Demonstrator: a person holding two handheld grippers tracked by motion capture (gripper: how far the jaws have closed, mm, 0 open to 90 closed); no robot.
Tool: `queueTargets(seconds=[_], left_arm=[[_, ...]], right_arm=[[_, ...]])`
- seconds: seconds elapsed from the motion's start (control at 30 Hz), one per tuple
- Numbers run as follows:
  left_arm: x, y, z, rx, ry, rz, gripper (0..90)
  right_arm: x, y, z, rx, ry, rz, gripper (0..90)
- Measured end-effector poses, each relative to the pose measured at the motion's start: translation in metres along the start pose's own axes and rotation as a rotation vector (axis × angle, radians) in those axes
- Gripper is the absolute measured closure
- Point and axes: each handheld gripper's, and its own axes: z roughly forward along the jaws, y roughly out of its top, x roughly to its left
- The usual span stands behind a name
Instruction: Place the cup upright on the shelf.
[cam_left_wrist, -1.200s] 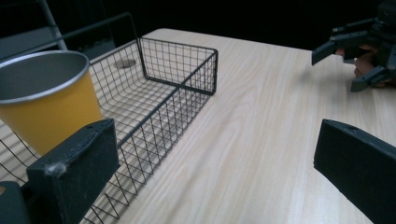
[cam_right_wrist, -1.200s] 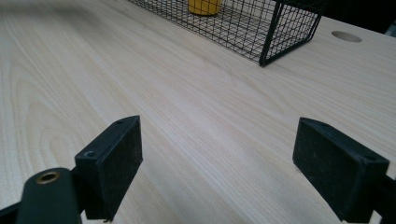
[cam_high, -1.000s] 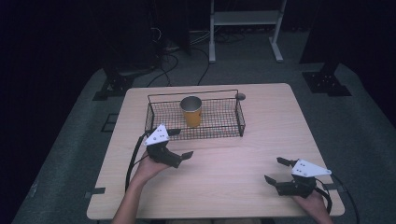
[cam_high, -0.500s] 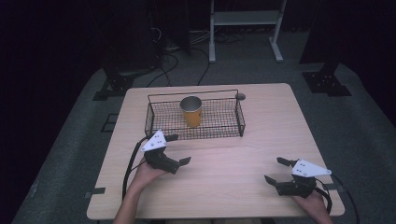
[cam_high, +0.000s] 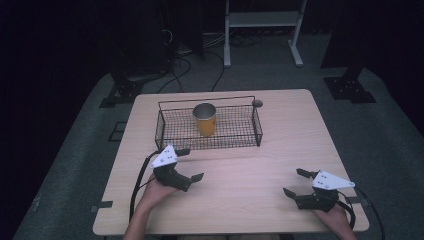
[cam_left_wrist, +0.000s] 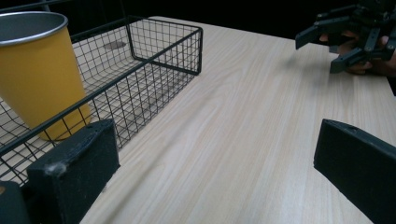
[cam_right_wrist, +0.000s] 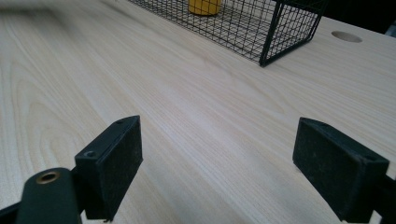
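A yellow cup (cam_high: 205, 120) with a metal rim stands upright inside a black wire basket (cam_high: 235, 136) on the far half of a pale wooden table (cam_high: 280, 150), a little left of the basket's middle. In the left gripper view the cup (cam_left_wrist: 37, 70) stands behind the mesh of the basket's near wall (cam_left_wrist: 140, 93), close to that gripper's own left jaw. Just beyond the basket's far right corner there is a small round hole (cam_high: 257, 103) in the tabletop. The left gripper (cam_high: 189, 165) is held above the table just in front of the basket's near left corner, its jaws spread wide apart with nothing between them, and a hand (cam_high: 155, 192) grips it from below. The right gripper (cam_high: 296, 182) sits near the table's front right corner, well apart from the basket and the cup, its jaws likewise wide apart and empty over bare wood. A black cable (cam_high: 140, 180) trails from the left gripper toward the table's front edge.
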Motion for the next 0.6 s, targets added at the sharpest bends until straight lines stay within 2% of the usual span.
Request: queueTargets(seconds=[0.6], left_arm=[[-0.012,-0.013,-0.016,-0.022,0.01,-0.022,0.0]], right_arm=[[0.0,0.0,0.0,0.002,-0.002,-0.003,14.8]])
